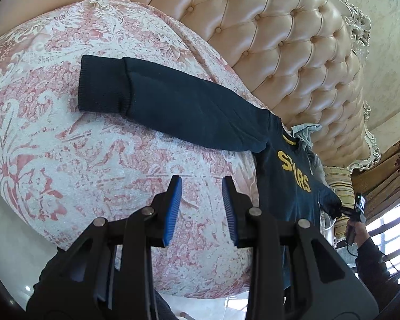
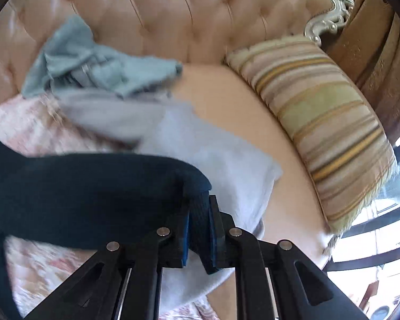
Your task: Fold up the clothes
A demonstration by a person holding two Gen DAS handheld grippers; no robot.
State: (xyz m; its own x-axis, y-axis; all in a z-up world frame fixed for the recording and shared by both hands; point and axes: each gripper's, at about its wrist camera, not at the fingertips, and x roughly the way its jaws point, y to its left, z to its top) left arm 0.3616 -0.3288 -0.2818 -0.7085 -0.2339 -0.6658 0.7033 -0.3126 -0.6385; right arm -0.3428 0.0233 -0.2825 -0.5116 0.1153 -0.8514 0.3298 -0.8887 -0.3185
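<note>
Left wrist view, sweater: a dark navy sweater (image 1: 200,112) with yellow lettering lies spread on the pink-and-white patterned bedspread (image 1: 66,133), one sleeve stretched out flat toward the left, its ribbed cuff at the far end.
Left wrist view, left gripper: the left gripper (image 1: 202,208) hovers over bare bedspread below that sleeve, blue pads apart, nothing between them.
Left wrist view, far side: the right gripper (image 1: 344,209), small at the right edge, holds the sweater's other sleeve end; a hand in a dark sleeve (image 1: 357,234) carries it.
Left wrist view, backdrop: a tufted cream headboard (image 1: 280,40).
Right wrist view, right gripper: its pads are clamped on the ribbed cuff, the sleeve trailing off to the left; the picture is blurred.
Right wrist view, surroundings: a light blue garment (image 2: 93,61) and a pale white cloth (image 2: 213,154) lie beyond, with a striped pillow (image 2: 320,122) on the right.
Step in hand, judged: carrying this sleeve across the body.
Doing it well: keep the cuff pinched, lay the sleeve flat across the chest, clear of the other clothes; the free gripper may pin the shoulder.
</note>
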